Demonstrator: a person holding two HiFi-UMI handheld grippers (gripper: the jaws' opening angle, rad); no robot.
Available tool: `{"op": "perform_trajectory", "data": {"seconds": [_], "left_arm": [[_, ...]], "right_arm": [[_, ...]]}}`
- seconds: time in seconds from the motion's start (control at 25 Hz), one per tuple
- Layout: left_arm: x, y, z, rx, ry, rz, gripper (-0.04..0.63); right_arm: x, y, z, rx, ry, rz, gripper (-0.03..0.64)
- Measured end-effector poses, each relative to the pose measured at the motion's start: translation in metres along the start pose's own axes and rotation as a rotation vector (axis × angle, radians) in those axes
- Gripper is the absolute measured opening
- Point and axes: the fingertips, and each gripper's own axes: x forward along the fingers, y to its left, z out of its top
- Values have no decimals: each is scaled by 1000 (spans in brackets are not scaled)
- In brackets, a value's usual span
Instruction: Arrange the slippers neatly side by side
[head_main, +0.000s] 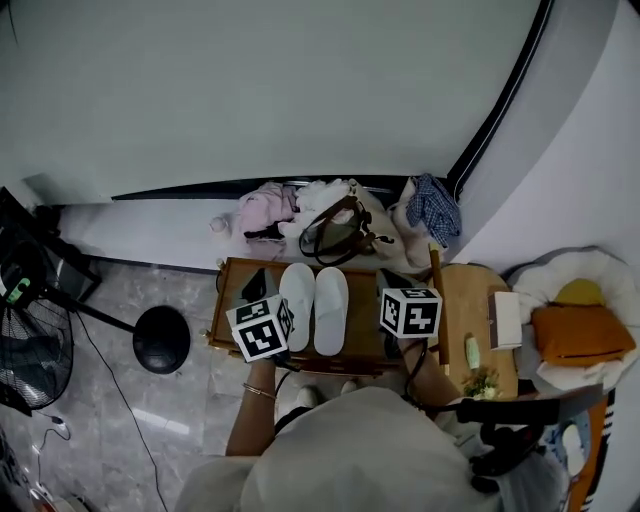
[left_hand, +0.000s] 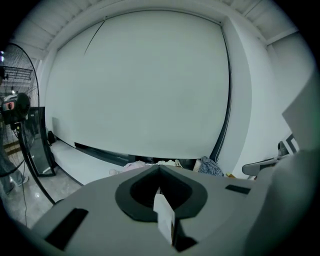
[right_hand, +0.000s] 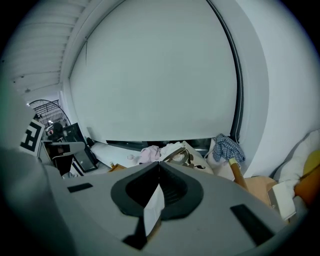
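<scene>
As both pairs of jaws are pressed together w/ nothing between, left gripper (left_hand: 159, 172) & right gripper (right_hand: 159, 170) carry nothing. The slippers (head_main: 330, 310) lie side by side on the wooden table (head_main: 362, 300) between the grippers, long axes parallel, pointing away from the person; left gripper is nearer.
</scene>
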Motion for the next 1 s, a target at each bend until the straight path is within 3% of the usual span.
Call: {"op": "perform_trajectory", "data": {"seconds": [0.28,0.44,1.0], "left_arm": [[4,8,4,-9,-10,-20,15],[3,12,1,11,-3,6,16],[-1,0,1,24,-12,8,15]], "right_arm": [[-5,-15,5,27,-20,-45,34],[-11,-18,7,-13,-34,-68,34],[-18,-25,11,-9,-50,-51,34]]}}
